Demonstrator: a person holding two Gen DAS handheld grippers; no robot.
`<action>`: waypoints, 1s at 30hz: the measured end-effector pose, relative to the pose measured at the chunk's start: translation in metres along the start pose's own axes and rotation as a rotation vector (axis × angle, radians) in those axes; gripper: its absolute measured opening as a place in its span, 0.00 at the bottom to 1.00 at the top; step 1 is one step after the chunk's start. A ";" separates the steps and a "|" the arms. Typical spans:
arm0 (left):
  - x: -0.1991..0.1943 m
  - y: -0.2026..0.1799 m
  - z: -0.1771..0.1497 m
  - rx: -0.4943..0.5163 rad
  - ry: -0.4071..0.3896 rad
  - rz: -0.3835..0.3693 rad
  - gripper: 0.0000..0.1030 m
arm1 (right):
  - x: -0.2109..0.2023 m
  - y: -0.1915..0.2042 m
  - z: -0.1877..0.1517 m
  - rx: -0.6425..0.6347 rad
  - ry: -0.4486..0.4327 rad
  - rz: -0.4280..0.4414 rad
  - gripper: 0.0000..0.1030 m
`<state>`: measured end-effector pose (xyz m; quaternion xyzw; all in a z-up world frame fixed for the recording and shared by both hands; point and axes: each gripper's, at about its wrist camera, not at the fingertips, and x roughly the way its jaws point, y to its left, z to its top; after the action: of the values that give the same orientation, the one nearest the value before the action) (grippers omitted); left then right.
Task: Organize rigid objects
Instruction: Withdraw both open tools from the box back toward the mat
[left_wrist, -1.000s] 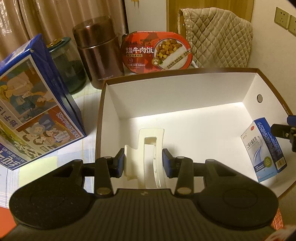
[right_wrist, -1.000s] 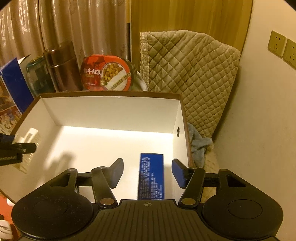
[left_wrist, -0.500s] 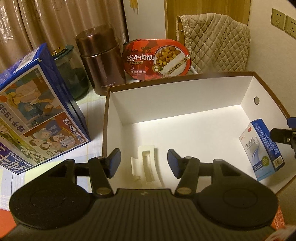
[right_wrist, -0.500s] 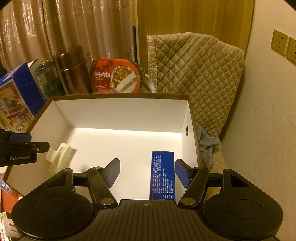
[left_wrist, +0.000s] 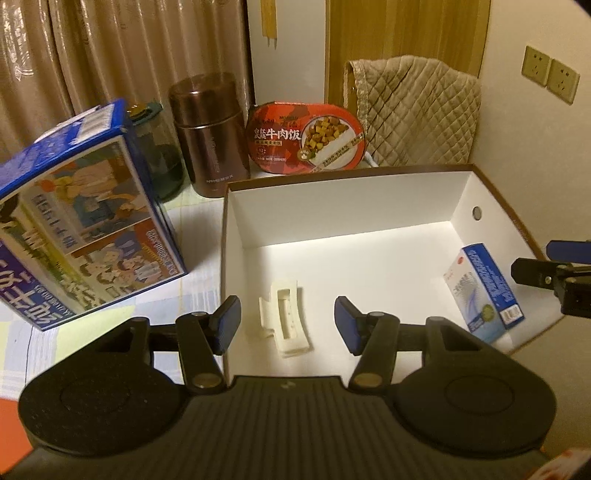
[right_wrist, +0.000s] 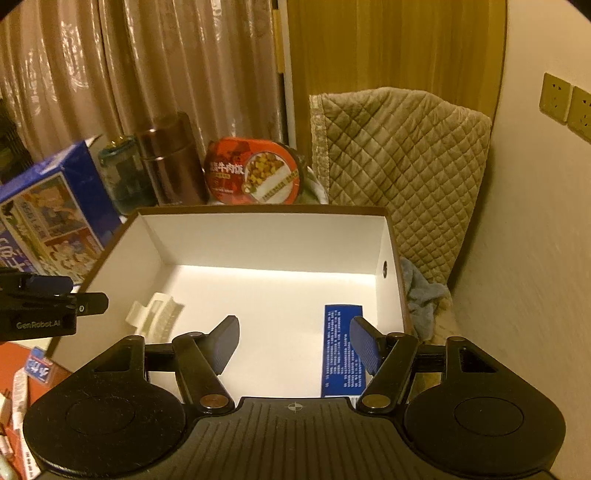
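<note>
**White-lined box holds a hair clip and a small carton, both grippers open above it**

Cardboard, brown outside and white inside, forms the large open box (left_wrist: 343, 206) that fills the middle of both views. Quilted beige cloth (right_wrist: 402, 155) hangs behind it in the upper right of the right wrist view, with pleated curtains (left_wrist: 110, 48) across the upper left. At the left edge a big blue illustrated carton (left_wrist: 85, 225) stands tilted just beside the box wall. Behind the box, from left to right, stand a dark green glass jar (left_wrist: 162, 155), a brown metal flask (left_wrist: 210, 133) and a red oval ready-meal tub (left_wrist: 306, 136) propped on edge.

The left gripper (left_wrist: 287, 325) sits at the bottom of its own view, jaws having just opened; they stand apart with the cream hair clip (left_wrist: 284, 319) lying between them on the box floor, untouched by either blue pad. The right gripper (right_wrist: 294, 345) has likewise just opened. In its view the small blue and white medicine carton (right_wrist: 341, 350) lies on the box floor in the lower right corner, beside the right pad; no pad presses on it.

The clip lies in the lower left of the box, the small carton well apart from it on the right side.
</note>
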<state>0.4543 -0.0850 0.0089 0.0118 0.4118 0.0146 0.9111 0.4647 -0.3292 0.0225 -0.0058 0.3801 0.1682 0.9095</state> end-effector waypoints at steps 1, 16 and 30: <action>-0.006 0.001 -0.002 -0.004 -0.004 -0.002 0.52 | -0.005 0.001 -0.001 0.002 -0.006 0.006 0.62; -0.096 0.026 -0.056 -0.055 -0.056 -0.033 0.52 | -0.070 0.033 -0.035 0.009 -0.046 0.088 0.62; -0.152 0.064 -0.120 -0.155 -0.035 -0.002 0.52 | -0.087 0.089 -0.089 -0.043 0.013 0.204 0.63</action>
<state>0.2624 -0.0255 0.0459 -0.0587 0.3936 0.0455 0.9163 0.3185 -0.2842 0.0302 0.0122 0.3807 0.2679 0.8850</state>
